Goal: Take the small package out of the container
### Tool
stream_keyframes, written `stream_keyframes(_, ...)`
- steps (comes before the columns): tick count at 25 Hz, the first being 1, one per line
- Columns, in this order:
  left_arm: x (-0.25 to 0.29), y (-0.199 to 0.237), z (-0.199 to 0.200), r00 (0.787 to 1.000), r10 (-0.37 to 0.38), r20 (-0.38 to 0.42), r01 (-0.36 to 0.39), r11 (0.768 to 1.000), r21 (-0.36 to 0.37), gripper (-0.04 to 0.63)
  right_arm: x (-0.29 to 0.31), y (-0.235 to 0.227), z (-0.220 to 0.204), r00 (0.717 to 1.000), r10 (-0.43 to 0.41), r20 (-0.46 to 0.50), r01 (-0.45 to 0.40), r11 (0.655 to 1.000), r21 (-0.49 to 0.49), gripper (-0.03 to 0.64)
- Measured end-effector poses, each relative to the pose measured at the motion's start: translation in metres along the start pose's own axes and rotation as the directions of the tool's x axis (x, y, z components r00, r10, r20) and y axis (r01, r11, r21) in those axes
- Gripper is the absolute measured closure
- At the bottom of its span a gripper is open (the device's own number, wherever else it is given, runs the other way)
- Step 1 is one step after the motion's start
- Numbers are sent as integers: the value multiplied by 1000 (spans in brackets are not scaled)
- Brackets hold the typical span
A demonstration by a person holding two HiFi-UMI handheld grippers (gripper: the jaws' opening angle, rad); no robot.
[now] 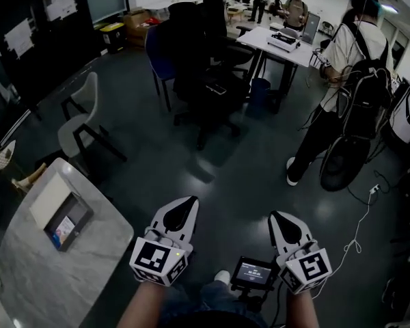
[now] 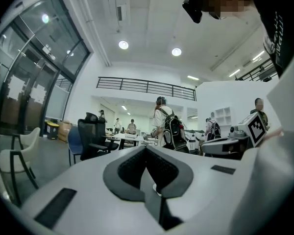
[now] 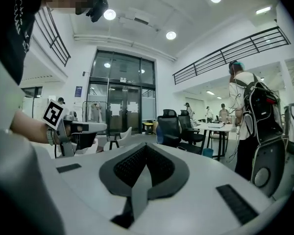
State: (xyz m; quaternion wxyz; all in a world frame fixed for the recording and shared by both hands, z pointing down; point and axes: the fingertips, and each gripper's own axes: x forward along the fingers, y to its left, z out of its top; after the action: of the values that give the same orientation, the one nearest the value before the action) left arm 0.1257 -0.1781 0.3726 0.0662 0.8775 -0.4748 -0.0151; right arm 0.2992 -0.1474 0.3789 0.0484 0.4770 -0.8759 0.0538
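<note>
Faintly, small package [image 1: 63, 229] inside container [image 1: 86, 212].

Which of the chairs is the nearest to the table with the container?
The pale grey chair, just beyond the table. The blue chair and the black office chairs stand farther back.

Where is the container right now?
In the head view the container sits at the lower left on the pale table, well left of the left tongs, with a grey chair beyond it.
</note>
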Motion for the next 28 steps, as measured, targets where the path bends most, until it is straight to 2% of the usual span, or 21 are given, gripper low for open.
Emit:
stream_keyframes(6,-38,55,16,994,101,47,-100,995,-19,583,35,49,7,996,91,-7,-92,995,-26,591)
stream_keyframes(13,-89,117,25,976,209,62,-207,977,-42,583,72,102,15,986,166,-24,-167,985,-30,591)
stream_keyframes(20,-150,178,31,943,322,88,-316,946,-73,583,120,178,20,955,295,-29,-297,954,-53,591)
stream_keyframes(24,-183,208,28,925,370,86,-365,929,-61,583,144,222,16,929,369,-40,-371,927,-63,591)
stream_keyframes(28,-226,239,23,899,430,86,-425,902,-70,583,169,261,3,908,409,-90,-416,906,-76,591)
